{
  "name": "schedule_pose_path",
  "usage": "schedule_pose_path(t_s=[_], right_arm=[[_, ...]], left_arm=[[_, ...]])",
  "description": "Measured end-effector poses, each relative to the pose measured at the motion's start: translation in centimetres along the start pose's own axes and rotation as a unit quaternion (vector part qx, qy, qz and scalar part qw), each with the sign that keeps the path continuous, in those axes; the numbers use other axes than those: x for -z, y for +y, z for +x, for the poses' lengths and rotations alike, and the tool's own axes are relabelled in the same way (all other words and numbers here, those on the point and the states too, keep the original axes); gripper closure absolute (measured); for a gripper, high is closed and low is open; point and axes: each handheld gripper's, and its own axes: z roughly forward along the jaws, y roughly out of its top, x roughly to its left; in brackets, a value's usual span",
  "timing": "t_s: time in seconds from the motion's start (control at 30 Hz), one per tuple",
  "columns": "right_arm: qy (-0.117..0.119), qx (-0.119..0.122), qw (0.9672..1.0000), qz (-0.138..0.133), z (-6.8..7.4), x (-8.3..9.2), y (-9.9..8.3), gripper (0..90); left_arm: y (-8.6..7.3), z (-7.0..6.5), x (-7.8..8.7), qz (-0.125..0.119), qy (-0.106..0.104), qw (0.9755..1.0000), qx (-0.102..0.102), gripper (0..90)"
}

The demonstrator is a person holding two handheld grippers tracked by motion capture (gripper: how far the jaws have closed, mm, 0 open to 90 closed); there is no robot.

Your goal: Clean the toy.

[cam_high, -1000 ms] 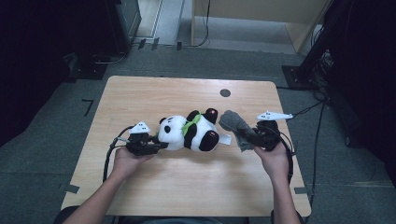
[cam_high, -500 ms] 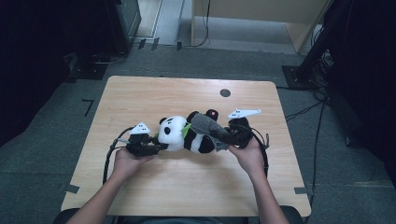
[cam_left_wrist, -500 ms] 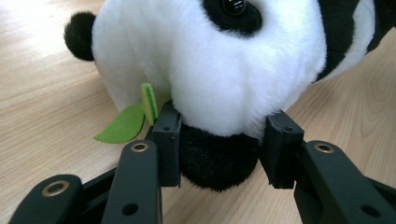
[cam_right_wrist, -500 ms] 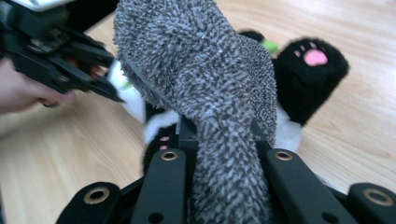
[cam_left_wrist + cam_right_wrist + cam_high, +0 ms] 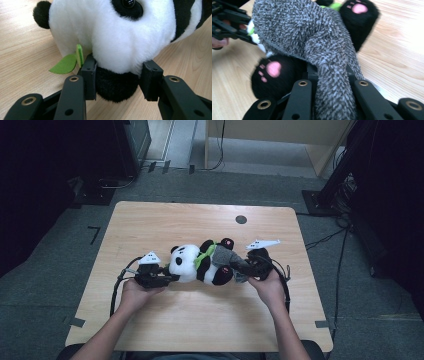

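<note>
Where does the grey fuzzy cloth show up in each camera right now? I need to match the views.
High view: the grey cloth lies over the panda's lower body, just left of the right gripper.
Left gripper view: not in this picture; the left gripper clamps the panda's black ear.
Right gripper view: the cloth runs from top left down between the jaws.
Shared landmark: the panda's pink-padded paw.

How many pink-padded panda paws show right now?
2: one paw beside the right gripper's fingers, one beyond the grey cloth. Others may be hidden.
</note>
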Motion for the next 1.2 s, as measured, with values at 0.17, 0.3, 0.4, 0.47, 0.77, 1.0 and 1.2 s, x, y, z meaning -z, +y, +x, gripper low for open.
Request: schedule_pose_path(t_s=[0.17,0.3,0.4,0.47,0.77,1.0,1.2], right_arm=[[-0.01,-0.02,0.9994,-0.025,-0.9,1.7,0.2,77.6],[-0.006,-0.004,0.9984,-0.056,0.5,3.3,1.2,77.5],[0.01,0.017,0.9974,-0.07,2.2,3.9,2.0,77.6],[0.02,0.029,0.997,-0.068,3.3,3.6,2.3,77.5],[0.036,0.047,0.9978,-0.029,4.3,-0.3,0.9,77.8],[0.026,0.01,0.9989,-0.038,2.3,-0.3,-0.3,78.1],[0.02,0.011,0.9991,-0.036,2.2,-0.3,-0.5,78.2]], left_arm=[[0.0,0.0,0.0,0.0,0.0,1.0,0.0,56.2],[0.0,0.0,0.0,-0.003,0.001,1.0,0.0,56.2],[0.0,0.0,0.0,-0.002,0.001,1.0,-0.001,56.2],[0.0,0.0,0.0,-0.001,0.001,1.0,0.001,56.2],[0.0,0.2,-0.1,0.011,-0.005,0.9998,0.019,57.2],[-0.1,0.1,-0.2,0.017,-0.005,0.9998,0.012,57.2],[-0.1,0.1,-0.1,0.019,-0.005,0.9997,0.012,57.2]])
